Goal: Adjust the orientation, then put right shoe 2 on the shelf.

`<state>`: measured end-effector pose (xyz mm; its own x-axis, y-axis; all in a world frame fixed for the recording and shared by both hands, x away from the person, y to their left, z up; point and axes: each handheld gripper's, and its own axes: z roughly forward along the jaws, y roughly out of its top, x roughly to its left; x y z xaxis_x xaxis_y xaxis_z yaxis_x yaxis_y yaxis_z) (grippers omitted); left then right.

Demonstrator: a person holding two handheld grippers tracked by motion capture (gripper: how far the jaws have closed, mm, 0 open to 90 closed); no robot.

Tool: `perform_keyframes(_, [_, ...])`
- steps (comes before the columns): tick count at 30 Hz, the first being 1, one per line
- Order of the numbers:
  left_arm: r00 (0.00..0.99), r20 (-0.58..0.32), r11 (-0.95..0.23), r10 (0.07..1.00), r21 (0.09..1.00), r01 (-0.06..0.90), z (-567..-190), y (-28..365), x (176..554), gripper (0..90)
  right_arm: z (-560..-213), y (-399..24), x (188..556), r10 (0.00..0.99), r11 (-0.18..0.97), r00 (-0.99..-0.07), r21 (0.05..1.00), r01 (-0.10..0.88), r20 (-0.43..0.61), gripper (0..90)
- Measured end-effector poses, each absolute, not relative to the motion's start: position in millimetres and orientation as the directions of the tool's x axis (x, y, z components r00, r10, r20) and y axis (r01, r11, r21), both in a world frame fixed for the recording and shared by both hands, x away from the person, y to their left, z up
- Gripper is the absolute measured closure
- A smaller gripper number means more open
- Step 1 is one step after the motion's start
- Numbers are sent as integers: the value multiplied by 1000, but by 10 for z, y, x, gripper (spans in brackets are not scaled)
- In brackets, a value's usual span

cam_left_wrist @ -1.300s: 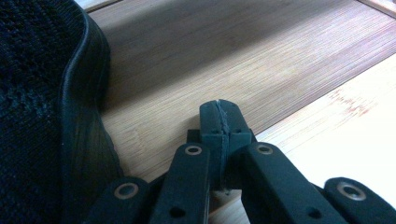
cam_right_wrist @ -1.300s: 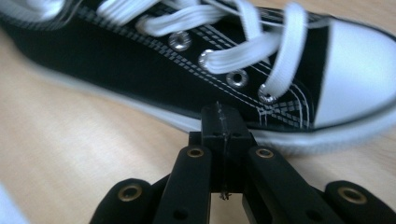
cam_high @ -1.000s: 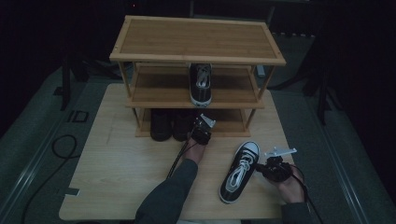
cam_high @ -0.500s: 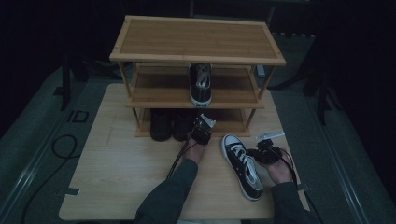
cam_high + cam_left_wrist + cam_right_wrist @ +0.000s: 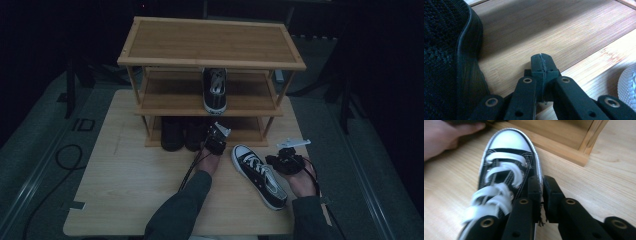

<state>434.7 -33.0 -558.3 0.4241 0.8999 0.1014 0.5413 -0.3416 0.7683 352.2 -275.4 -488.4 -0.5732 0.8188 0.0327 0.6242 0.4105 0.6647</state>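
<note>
a: where's the loose sneaker (image 5: 259, 175) right now?

b: flat on the table (image 5: 125, 190), sole down, in front of the shoe rack (image 5: 212, 47). it's black canvas with white laces, and its white toe cap points toward the rack's bottom shelf.

a: and the right tongs (image 5: 542, 187)?

b: at the sneaker's right side, just past the lacing. in the right gripper view the jaws have a thin slit between them and have just been opening. the left jaw lies against the upper's edge, but whether the pads still pinch the canvas i can't tell. in the high view the right tongs (image 5: 286, 161) sit just beside the shoe.

a: the left tongs (image 5: 541, 67)?

b: pressed together, nothing between them. they're low over the bottom shelf (image 5: 549, 27), with a dark shoe (image 5: 447, 55) just to their left in the left gripper view. from above, the left tongs (image 5: 216, 140) are at the shelf's front edge, near the sneaker's toe.

a: what else is on the rack?

b: a matching black sneaker (image 5: 215, 90) on the middle shelf, toe to the front, and two dark shoes (image 5: 182, 132) on the bottom shelf.
</note>
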Motion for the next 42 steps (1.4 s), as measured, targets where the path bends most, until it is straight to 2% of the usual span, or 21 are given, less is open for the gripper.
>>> perform_keyframes(12, [424, 103, -343, 900, 768, 541, -5582, -330, 4346, 900, -4600, -2822, 3108, 804, 401, -595, 716, 571, 24, 764])
perform_keyframes(24, [423, 102, -342, 900, 768, 542, -5582, -330, 4345, 900, -4682, -2871, 2896, 793, 411, -607, 696, 589, 45, 742])
perform_keyframes(30, [423, 103, -342, 900, 768, 542, -5582, -330, 4344, 900, -4728, -2861, 2866, 791, 419, -610, 680, 601, 52, 746])
perform_keyframes(35, [423, 102, -341, 900, 768, 542, -5582, -330, 4344, 900, -4745, -2862, 2909, 805, 416, -592, 674, 610, 39, 789])
perform_keyframes(42, [422, 102, -341, 901, 768, 542, -5582, -330, 4344, 900, -4829, -2777, 3023, 798, 469, -603, 626, 623, 3, 822])
